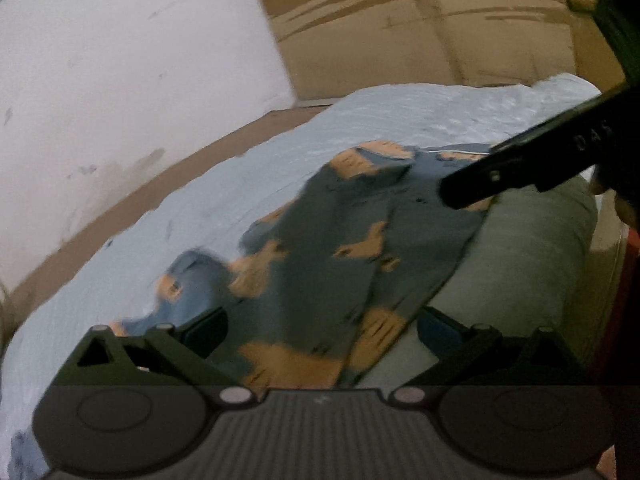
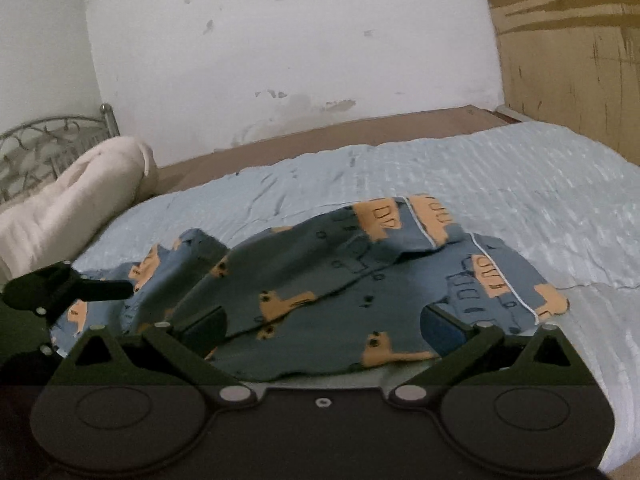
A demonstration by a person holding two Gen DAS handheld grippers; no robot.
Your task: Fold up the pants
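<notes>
The blue-grey cotton pants printed with orange vehicles (image 2: 340, 280) lie in a loose, rumpled heap on the near part of the pale blue ribbed bedspread (image 2: 520, 184), one white-piped leg end reaching far right, the other bunched to the left. They look part-folded but uneven, so the step in hand seems to be a release between folds.

The right gripper (image 2: 324, 326) hangs just above the near edge of the cloth with its jaws wide apart and nothing pinched. The left gripper (image 1: 320, 330), likewise spread and empty, hovers over the left stretch of the fabric; that view is smeared by motion.

Next, I judge, each gripper needs a fresh hold on an edge, probably the bunched left end and the near hem, to pull the heap flat before doubling it over.

A grey-green cushion (image 1: 532, 248) sits under the pants' near edge, which may keep them from lying flat. A cream pillow (image 2: 72, 200) rests far left by a metal scrollwork headboard (image 2: 44, 140); cardboard boxes (image 2: 572, 52) stand beyond the bed, well apart.
</notes>
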